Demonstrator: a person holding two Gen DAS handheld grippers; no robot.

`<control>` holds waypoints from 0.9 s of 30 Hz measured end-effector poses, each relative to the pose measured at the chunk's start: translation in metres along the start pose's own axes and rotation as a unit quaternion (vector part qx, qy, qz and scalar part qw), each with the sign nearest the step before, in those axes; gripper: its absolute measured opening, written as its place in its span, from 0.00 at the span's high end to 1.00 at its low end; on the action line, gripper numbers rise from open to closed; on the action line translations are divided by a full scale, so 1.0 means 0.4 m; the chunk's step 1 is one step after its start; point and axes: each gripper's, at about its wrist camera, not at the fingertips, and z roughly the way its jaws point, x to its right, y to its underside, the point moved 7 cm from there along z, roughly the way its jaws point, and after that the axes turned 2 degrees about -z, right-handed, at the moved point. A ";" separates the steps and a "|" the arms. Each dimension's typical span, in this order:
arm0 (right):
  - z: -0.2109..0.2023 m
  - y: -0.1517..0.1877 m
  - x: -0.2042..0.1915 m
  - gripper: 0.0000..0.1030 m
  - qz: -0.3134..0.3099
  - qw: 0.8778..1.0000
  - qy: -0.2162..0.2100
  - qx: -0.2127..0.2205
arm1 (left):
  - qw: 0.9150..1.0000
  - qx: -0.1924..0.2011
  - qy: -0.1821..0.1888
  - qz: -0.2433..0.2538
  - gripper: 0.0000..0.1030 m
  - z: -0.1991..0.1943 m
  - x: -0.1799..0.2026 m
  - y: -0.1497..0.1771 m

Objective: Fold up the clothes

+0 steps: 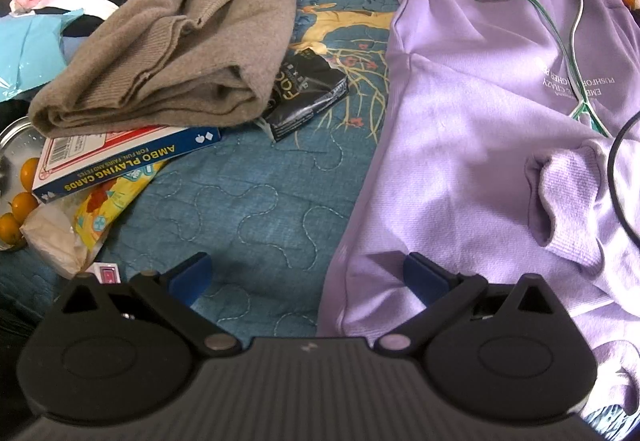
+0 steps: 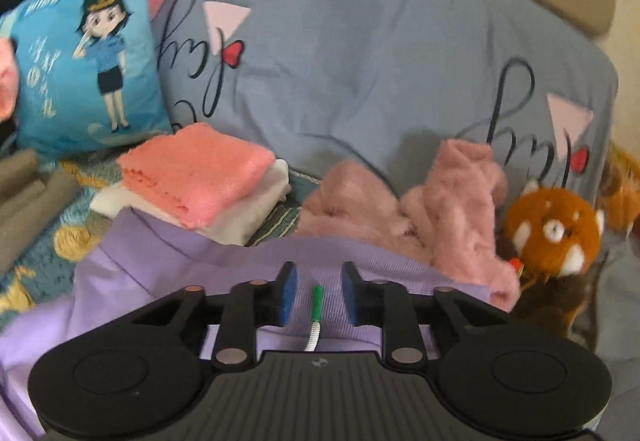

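Observation:
A lilac sweatshirt lies spread on the blue quilted bedspread, printed side up, with a ribbed cuff folded onto it. Its green-and-white drawstring trails across the chest. My left gripper is open low over the garment's left edge, one pad above the quilt and the other above lilac cloth. In the right wrist view my right gripper hovers over the lilac sweatshirt. The green-tipped drawstring lies between its blue pads without touching either, so the gripper is open.
A folded taupe sweater, a playing-card box and a black packet lie left of the sweatshirt. Beyond it sit a coral towel stack, a pink fluffy garment, a red panda plush and a blue cushion.

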 end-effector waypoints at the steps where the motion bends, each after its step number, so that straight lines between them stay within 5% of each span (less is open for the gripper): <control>1: 0.004 0.004 -0.008 0.60 -0.014 1.000 0.005 -0.002 | 1.000 0.000 0.000 0.000 0.00 0.000 0.000 0.000; 3: 0.014 0.013 -0.025 0.59 -0.038 0.999 0.013 -0.008 | 1.000 0.000 0.001 -0.001 0.00 0.001 -0.001 0.001; 8: 0.042 0.015 -0.112 0.58 -0.130 0.990 -0.048 -0.009 | 1.000 -0.001 0.002 -0.003 0.00 0.003 -0.002 0.000; 12: 0.086 -0.011 -0.177 0.58 -0.260 0.960 -0.099 -0.016 | 1.000 -0.003 0.002 -0.004 0.00 0.004 -0.002 -0.001; 18: 0.190 -0.014 -0.158 0.52 -0.333 0.924 -0.125 -0.143 | 1.000 -0.002 -0.004 0.004 0.00 0.008 0.010 -0.007; 20: 0.199 -0.012 -0.150 0.68 -0.320 0.923 -0.141 -0.161 | 1.000 -0.001 -0.006 0.006 0.00 0.008 0.012 -0.009; 21: 0.199 -0.014 -0.149 0.90 -0.307 0.926 -0.146 -0.164 | 1.000 -0.002 -0.005 0.005 0.00 0.009 0.012 -0.009; 27: 0.180 -0.061 -0.153 0.92 -0.271 0.949 -0.128 -0.096 | 1.000 -0.003 -0.004 0.004 0.00 0.010 0.015 -0.011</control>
